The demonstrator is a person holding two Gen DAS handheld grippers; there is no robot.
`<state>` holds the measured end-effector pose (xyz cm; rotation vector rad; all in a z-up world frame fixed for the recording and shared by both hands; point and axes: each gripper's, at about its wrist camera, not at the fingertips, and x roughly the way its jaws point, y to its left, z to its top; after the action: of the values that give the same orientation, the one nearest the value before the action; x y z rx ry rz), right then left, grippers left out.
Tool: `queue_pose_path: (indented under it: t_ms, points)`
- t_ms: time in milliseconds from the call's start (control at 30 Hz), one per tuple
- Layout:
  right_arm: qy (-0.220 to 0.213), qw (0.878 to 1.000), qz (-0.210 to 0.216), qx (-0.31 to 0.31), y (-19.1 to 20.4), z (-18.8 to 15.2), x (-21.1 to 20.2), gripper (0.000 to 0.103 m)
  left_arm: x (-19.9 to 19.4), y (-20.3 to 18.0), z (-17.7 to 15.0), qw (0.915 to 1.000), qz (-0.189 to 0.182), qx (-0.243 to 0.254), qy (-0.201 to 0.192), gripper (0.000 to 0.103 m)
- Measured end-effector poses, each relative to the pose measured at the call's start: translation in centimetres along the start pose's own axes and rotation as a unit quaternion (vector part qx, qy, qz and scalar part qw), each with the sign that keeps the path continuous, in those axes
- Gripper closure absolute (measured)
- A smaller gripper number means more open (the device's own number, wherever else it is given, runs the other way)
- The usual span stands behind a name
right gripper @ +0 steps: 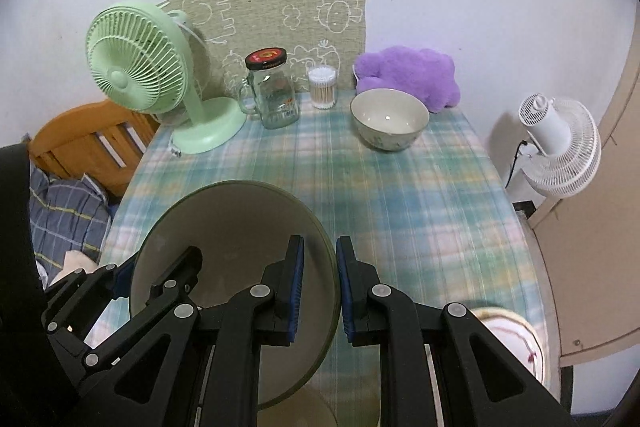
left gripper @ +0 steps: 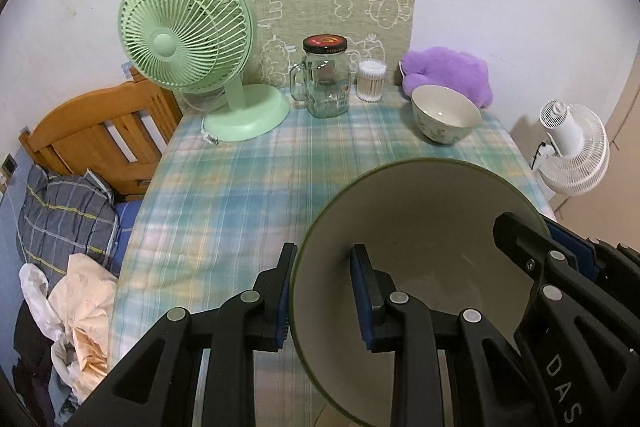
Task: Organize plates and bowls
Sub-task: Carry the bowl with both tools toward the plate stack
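A large cream bowl with a green rim (left gripper: 432,227) is held off the plaid table between both grippers. My left gripper (left gripper: 326,291) is shut on its left rim, one finger outside and one inside. My right gripper (right gripper: 320,287) is shut on its right rim (right gripper: 240,223) the same way. A smaller patterned bowl (left gripper: 444,113) stands at the back right of the table; it also shows in the right wrist view (right gripper: 388,119). A white plate with a pink pattern (right gripper: 516,335) lies at the table's near right edge.
Along the back stand a green desk fan (left gripper: 188,43), a glass mug jar with a black lid (left gripper: 324,79), a cotton swab tub (left gripper: 371,81) and a purple plush (left gripper: 448,71). A wooden headboard and bedding (left gripper: 80,163) lie left. A white fan (right gripper: 560,151) stands right.
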<state>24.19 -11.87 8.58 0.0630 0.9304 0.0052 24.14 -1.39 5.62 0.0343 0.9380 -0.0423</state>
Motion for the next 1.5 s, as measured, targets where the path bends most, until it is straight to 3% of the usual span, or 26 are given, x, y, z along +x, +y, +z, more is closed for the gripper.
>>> queue_pose_path:
  t_ms: [333,733,1500]
  points:
    - [0.014,1.000,-0.012,0.000,0.5,-4.3,-2.1,0.083,-1.4,0.3,-4.1,0.9995,-0.021,0.010,0.021,0.078]
    - [0.053,0.998,-0.019,0.006,1.2,-8.8,-1.9,0.083,-0.9,1.0,-8.2,0.9975,-0.035,0.019,0.059,0.078]
    - [0.104,0.993,-0.049,0.007,2.0,-11.4,0.5,0.083,2.5,1.3,-10.9,0.9920,-0.055,0.023,0.112,0.078]
